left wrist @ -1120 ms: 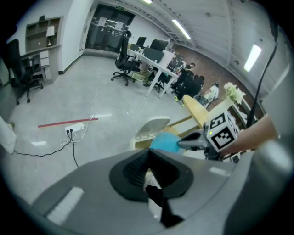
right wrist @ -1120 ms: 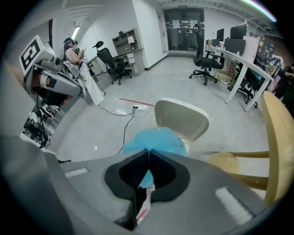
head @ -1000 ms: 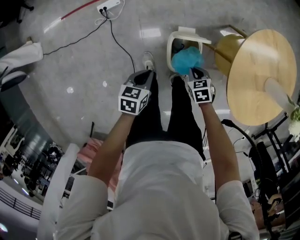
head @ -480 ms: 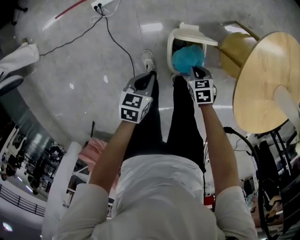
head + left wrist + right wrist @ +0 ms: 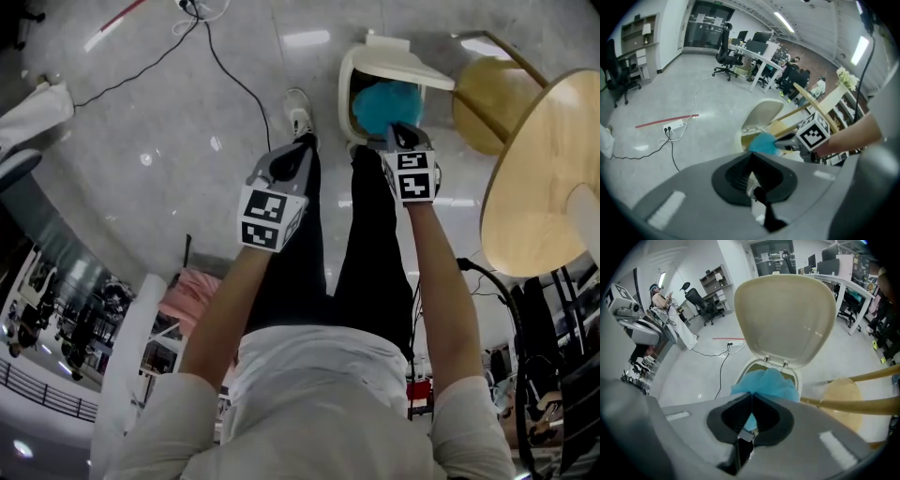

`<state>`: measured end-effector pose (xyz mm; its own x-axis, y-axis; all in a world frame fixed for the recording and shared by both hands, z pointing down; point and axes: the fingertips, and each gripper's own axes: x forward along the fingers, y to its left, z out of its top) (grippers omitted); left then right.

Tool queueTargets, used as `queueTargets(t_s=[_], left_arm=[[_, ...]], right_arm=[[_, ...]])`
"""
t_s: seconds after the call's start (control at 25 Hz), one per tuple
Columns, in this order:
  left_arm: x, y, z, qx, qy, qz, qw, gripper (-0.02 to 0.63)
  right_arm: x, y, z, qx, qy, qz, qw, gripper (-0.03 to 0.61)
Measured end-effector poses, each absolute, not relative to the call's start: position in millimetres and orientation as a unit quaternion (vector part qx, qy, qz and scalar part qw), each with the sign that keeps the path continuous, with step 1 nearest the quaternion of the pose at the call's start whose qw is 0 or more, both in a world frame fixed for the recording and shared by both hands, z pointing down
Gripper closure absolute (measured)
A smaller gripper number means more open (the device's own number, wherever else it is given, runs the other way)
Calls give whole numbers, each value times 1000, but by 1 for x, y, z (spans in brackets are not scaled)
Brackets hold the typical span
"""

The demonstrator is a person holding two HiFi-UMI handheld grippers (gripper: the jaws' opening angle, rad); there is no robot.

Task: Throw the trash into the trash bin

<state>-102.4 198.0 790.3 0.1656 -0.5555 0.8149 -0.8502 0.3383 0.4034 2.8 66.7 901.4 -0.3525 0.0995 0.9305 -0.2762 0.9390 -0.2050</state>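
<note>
1. Pale grey polished floor (image 5: 187,112) in an open office; the left gripper view shows desks (image 5: 759,51) and chairs (image 5: 725,47) at the far end
2. A black cable (image 5: 234,75) runs over the floor at 10 o'clock from the person's feet in the head view; the left gripper view shows it leading to a white power strip (image 5: 675,125), with a red line (image 5: 665,120) on the floor just beyond
3. A round wooden table (image 5: 544,178) stands at 3 o'clock of the bin (image 5: 349,89), close beside it
4. The cream bin sits on the floor just ahead of the person's feet, its lid (image 5: 785,319) tipped up and its mouth uncovered
5. The right gripper (image 5: 398,139) points steeply down, jaws clenched on the trash (image 5: 382,105), a crumpled blue wad
6. The trash hangs at 12 o'clock of the right gripper's tips, directly over the bin's mouth; the right gripper view shows it covering most of the opening, below the raised lid
7. The left gripper (image 5: 298,150) is at 9 o'clock of the right one, well apart from the bin, over bare floor; its jaws are pressed together with nothing gripped
</note>
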Motion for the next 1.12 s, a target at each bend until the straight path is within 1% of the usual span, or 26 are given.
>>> queueTargets(t_s=[0.2,0.44,0.48,0.52,0.56,0.8,1.12], left_arm=[[-104,197,801,555,-630,139,525,609],[-98,199,806,557,-624,139,530,609],[-97,200,806,558,-623,140,531,609],[-96,200,807,558,-622,140,531,609],[-96,199,806,559,-622,140,531,609],[-94,199,808,560,-620,139,532,609],[-94,195,798,558,-620,128,536,609]], right_arm=[[-4,79,913,30,-808,163,566,575],[-4,79,920,51,-803,168,570,572],[-4,79,921,51,-802,169,571,548],[-3,79,921,50,-801,171,572,501],[-2,80,922,48,-799,173,573,469],[7,78,922,55,-796,174,577,457],[11,76,909,62,-800,171,572,457]])
